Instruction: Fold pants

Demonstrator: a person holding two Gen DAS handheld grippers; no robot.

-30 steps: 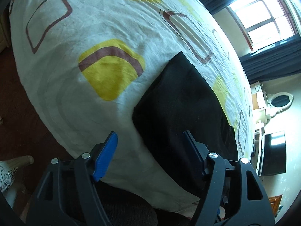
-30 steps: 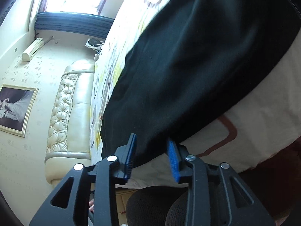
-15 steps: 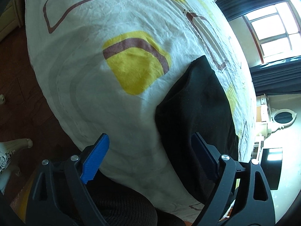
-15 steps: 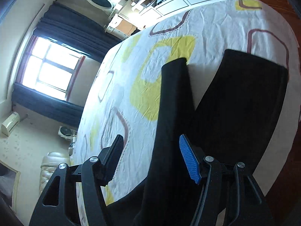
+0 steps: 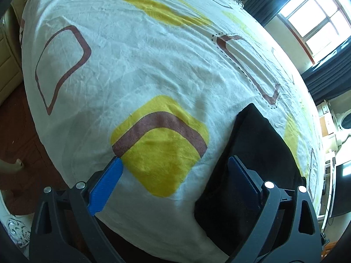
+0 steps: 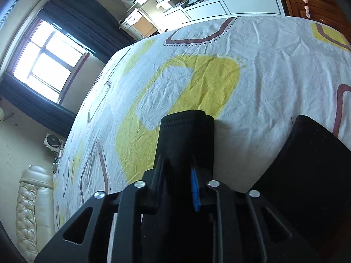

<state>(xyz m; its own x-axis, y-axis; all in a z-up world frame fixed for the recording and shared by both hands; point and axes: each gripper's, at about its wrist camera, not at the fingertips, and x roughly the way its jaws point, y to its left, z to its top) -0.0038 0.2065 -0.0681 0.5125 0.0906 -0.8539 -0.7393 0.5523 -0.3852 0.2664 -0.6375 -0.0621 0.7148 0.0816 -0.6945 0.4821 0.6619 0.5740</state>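
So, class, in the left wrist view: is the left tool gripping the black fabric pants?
No: the left tool stands wide, jaws opening over the patterned white bedsheet, with the black fabric pants only behind one finger.

One pair of black fabric pants [image 5: 258, 153] lay on one bed with a white, yellow-patterned sheet [image 5: 142, 65]; two curtained windows [image 6: 46, 63] showed.

Under my claws is a bed [image 5: 153, 70] covered with a wrinkled white sheet [image 6: 274, 70], printed with yellow patches and brown outlines. On the sheet lie black pants [image 5: 258, 144], near the edge closest to me.
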